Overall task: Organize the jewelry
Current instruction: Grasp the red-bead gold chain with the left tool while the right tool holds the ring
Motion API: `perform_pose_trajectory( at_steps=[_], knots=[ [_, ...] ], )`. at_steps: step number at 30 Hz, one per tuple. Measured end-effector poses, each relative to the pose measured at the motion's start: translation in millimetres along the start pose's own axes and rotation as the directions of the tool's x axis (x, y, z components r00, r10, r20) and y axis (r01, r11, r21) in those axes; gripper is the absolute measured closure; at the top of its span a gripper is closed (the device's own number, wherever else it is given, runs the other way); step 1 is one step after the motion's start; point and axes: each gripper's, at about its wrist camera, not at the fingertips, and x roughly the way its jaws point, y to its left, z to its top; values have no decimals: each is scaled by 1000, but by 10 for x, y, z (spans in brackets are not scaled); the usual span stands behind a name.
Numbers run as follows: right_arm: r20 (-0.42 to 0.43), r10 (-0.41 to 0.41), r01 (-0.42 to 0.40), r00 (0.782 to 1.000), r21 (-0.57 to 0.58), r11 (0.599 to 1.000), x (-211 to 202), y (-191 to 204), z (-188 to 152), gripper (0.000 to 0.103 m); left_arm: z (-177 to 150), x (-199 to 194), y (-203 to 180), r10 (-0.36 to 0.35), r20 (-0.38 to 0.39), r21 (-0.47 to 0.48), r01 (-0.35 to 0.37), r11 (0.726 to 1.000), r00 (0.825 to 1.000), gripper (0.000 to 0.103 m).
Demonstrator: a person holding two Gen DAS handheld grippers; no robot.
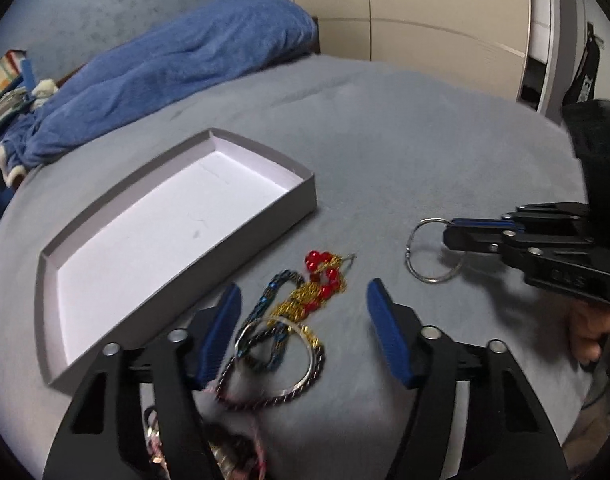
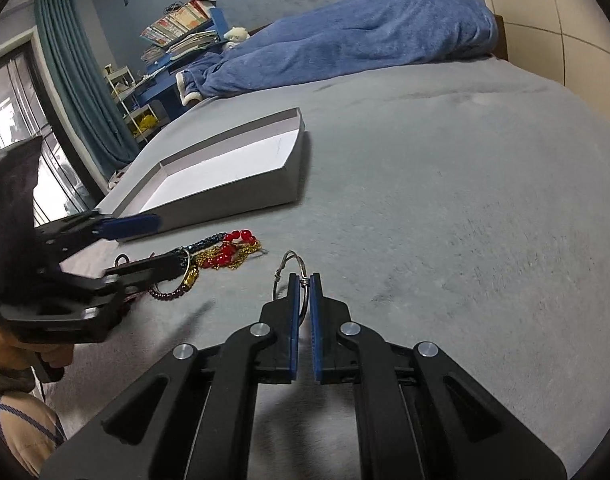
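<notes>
A tangle of jewelry (image 1: 293, 312) lies on the grey bed cover: red beads on a gold chain (image 1: 325, 280), a blue chain, a silver bangle (image 1: 301, 360) and a dark beaded bracelet. My left gripper (image 1: 305, 296) stands open astride this pile, its blue pads clear of it on both sides. To the right, my right gripper (image 1: 449, 236) is shut on a silver ring (image 1: 429, 252). In the right wrist view the silver ring (image 2: 291, 260) sticks up from between the pads of my right gripper (image 2: 304, 280). A shallow grey box (image 1: 185, 284) with a white floor lies beyond the pile, nothing in it.
More jewelry (image 1: 225, 452) lies under my left gripper's body. A blue blanket (image 1: 177, 68) is heaped at the far side of the bed. A cream wardrobe (image 1: 425, 12) stands behind. A person's hand (image 1: 589, 332) holds the right gripper. Shelves with books (image 2: 181, 28) and a curtain stand at the far left.
</notes>
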Motion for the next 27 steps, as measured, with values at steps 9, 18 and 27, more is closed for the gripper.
perform_pose_trajectory(
  at_steps=[9, 18, 27],
  knots=[
    [-20, 19, -18, 1000, 19, 1000, 69, -21, 18, 98, 130, 410, -175, 7, -102, 32, -4, 999, 995, 59],
    [6, 33, -33, 999, 8, 999, 18, 11, 23, 98, 177, 170, 18, -23, -27, -37, 22, 999, 999, 91],
    [67, 83, -80, 994, -47, 996, -73, 289, 310, 99, 204, -526, 545, -126, 108, -165, 142, 976, 986, 91]
  ],
)
